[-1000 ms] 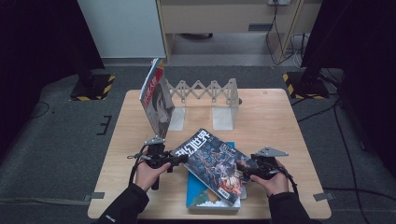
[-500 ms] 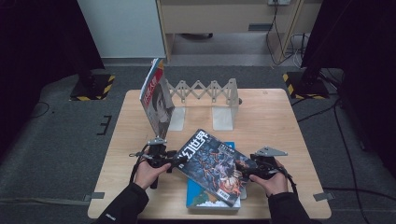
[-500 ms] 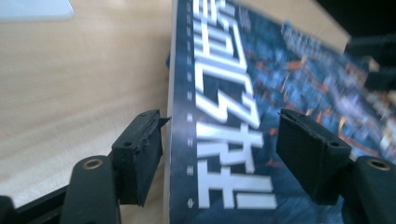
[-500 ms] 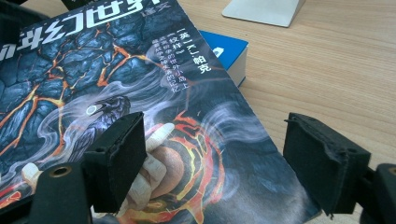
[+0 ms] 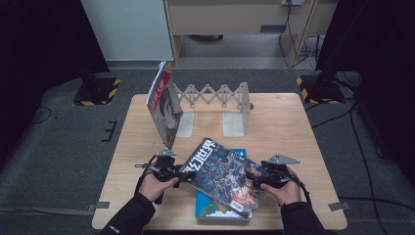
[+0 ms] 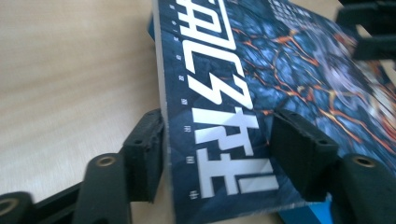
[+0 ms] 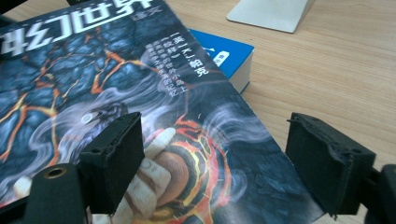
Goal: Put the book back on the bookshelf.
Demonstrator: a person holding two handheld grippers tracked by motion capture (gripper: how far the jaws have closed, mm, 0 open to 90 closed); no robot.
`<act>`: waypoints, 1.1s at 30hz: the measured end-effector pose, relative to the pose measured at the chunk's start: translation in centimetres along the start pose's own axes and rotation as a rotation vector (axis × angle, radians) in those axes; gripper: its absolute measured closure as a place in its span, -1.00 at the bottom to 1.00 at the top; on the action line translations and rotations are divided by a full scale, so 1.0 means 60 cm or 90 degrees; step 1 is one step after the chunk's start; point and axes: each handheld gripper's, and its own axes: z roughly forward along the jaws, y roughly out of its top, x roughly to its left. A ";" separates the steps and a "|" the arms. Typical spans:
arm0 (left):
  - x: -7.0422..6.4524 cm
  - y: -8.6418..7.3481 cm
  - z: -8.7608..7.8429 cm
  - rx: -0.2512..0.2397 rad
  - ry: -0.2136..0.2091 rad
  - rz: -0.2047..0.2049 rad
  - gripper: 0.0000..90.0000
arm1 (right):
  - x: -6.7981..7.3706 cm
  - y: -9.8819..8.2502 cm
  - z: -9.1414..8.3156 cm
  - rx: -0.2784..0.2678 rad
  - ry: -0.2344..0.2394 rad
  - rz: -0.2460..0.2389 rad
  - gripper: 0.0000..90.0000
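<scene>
A dark magazine [image 5: 220, 176] with white characters and an orange-cracked cover lies tilted over a blue book [image 5: 215, 211] near the table's front edge. My left gripper [image 5: 186, 175] is at its left edge. The magazine [image 6: 233, 93] passes slantwise between the jaws of this gripper [image 6: 217, 149]. One pad sits under the spine edge, the other over the cover, and the jaws have just been closing without clamping it. My right gripper [image 5: 252, 177] is at the right edge, open. In its view, the right gripper [image 7: 215, 158] has one jaw above the cover [image 7: 116, 84] and the other beyond the edge.
An expanding rack [image 5: 215, 95] with white bookends [image 5: 234, 122] stands at the back of the wooden table [image 5: 293, 127]. Another magazine [image 5: 164, 105] stands upright against its left end. The blue book's corner [image 7: 224, 51] pokes out beside a bookend foot [image 7: 271, 11].
The left hand has shifted slightly at the magazine's left edge. The magazine and the right hand stay about where they were.
</scene>
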 end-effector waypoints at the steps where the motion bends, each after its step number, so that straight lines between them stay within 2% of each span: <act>1: 0.000 0.000 0.000 0.000 0.000 0.000 -0.13 | 0.000 0.000 0.000 0.000 0.000 0.000 -0.57; 5: 0.003 -0.010 0.001 0.005 -0.014 -0.016 -0.17 | 0.002 0.000 0.001 0.001 0.000 -0.004 -0.58; 11: 0.012 -0.015 0.020 -0.009 -0.047 -0.016 -0.37 | 0.002 0.001 0.000 0.004 0.001 0.000 -0.58; 12: 0.011 -0.016 0.024 -0.015 -0.051 -0.008 -0.42 | 0.002 0.001 0.000 0.004 0.001 0.000 -0.58; 14: 0.009 -0.017 0.027 -0.022 -0.048 0.002 -0.50 | 0.002 0.001 0.001 0.002 -0.001 -0.003 -0.58; 16: 0.009 -0.017 0.029 -0.024 -0.052 -0.002 -0.49 | 0.002 0.001 0.001 0.003 -0.001 -0.004 -0.58; 19: 0.008 -0.018 0.028 -0.022 -0.053 -0.010 -0.44 | 0.003 0.001 0.001 0.003 -0.002 -0.003 -0.58; 21: 0.004 -0.011 0.017 0.008 -0.046 -0.007 -0.37 | 0.002 0.001 0.001 0.003 0.000 -0.004 -0.58; 24: 0.001 -0.004 0.003 0.024 -0.051 -0.014 -0.12 | 0.004 0.001 0.002 0.000 0.000 -0.005 -0.59; 25: 0.000 -0.002 -0.004 0.020 -0.058 -0.017 -0.12 | 0.004 0.001 0.002 0.000 0.000 -0.005 -0.59; 26: -0.005 0.002 -0.014 -0.002 -0.072 -0.023 -0.07 | 0.003 0.002 0.003 0.000 -0.002 -0.007 -0.59; 27: -0.005 0.002 -0.014 -0.002 -0.072 -0.023 -0.06 | 0.003 0.002 0.003 0.000 -0.002 -0.007 -0.59; 30: -0.012 0.008 -0.024 -0.037 -0.085 -0.031 -0.04 | 0.003 0.001 0.002 -0.001 -0.005 -0.007 -0.59; 33: -0.015 0.016 -0.024 -0.047 -0.111 -0.052 -0.05 | 0.002 0.001 0.002 -0.002 -0.004 -0.007 -0.59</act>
